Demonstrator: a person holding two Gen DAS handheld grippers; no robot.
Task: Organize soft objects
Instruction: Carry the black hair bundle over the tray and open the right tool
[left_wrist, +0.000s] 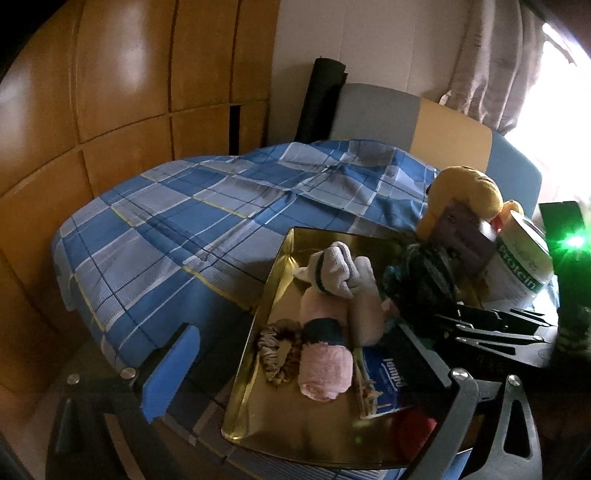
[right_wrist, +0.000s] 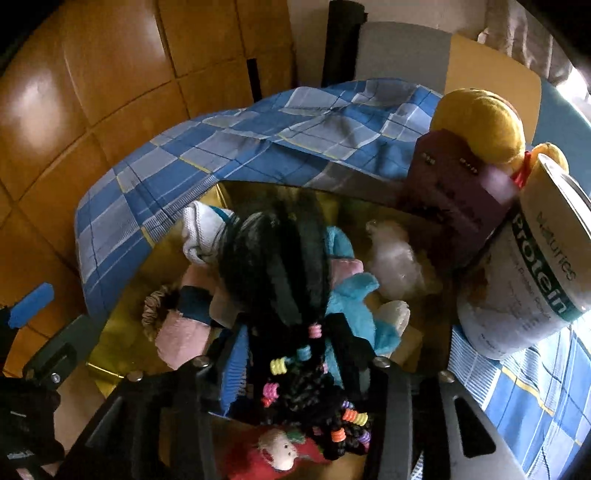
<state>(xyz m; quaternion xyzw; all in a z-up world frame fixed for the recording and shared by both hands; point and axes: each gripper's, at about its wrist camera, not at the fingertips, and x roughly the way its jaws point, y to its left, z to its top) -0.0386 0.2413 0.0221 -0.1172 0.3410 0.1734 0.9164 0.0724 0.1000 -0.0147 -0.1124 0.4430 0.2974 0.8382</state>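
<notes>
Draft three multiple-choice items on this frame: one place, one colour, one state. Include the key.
1. Where does the protein tub stand?
A. Inside the gold tray
B. On the plaid cover, beside the tray
C. On the floor

2. What colour is the rolled cloth next to the scrunchie?
A. Green
B. Orange
C. Pink

3. How is the left hand-held gripper?
A. Open, gripping nothing
B. Shut on the rolled cloth
C. Shut on the tub

Key:
1 B: the protein tub sits outside the right edge of the gold tray, on the plaid cover.
2 C: the rolled cloth beside the scrunchie is pink with a dark band.
3 A: the fingers of the left hand-held gripper stand wide apart, with no pad pressing on anything.
</notes>
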